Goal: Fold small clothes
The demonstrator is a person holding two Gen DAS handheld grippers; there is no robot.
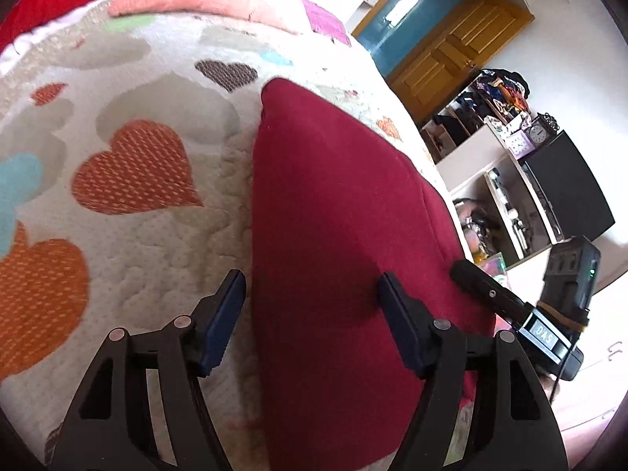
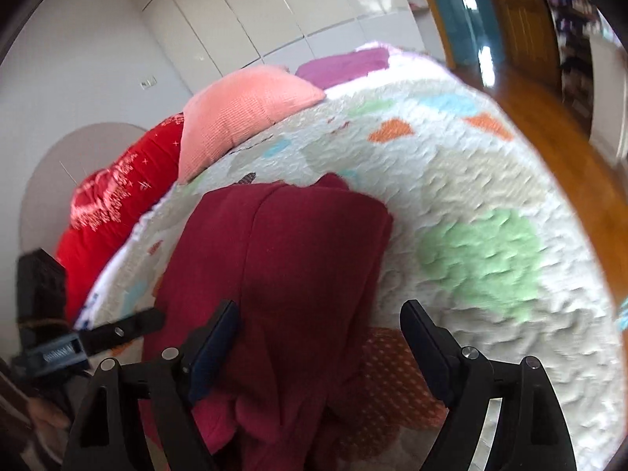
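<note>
Maroon garment (image 1: 337,212) lies folded on the heart-patterned bedspread (image 1: 149,243). Left hand-held gripper (image 1: 310,302) and right hand-held gripper (image 2: 320,333) both hang just above the garment, jaws spread wide, gripping nothing.

garment (image 1: 337,212): maroon | quilt (image 1: 165,78): white, multicoloured hearts | pillow (image 2: 243,114): salmon | cushion (image 2: 117,204): red, possibly sequinned
</note>
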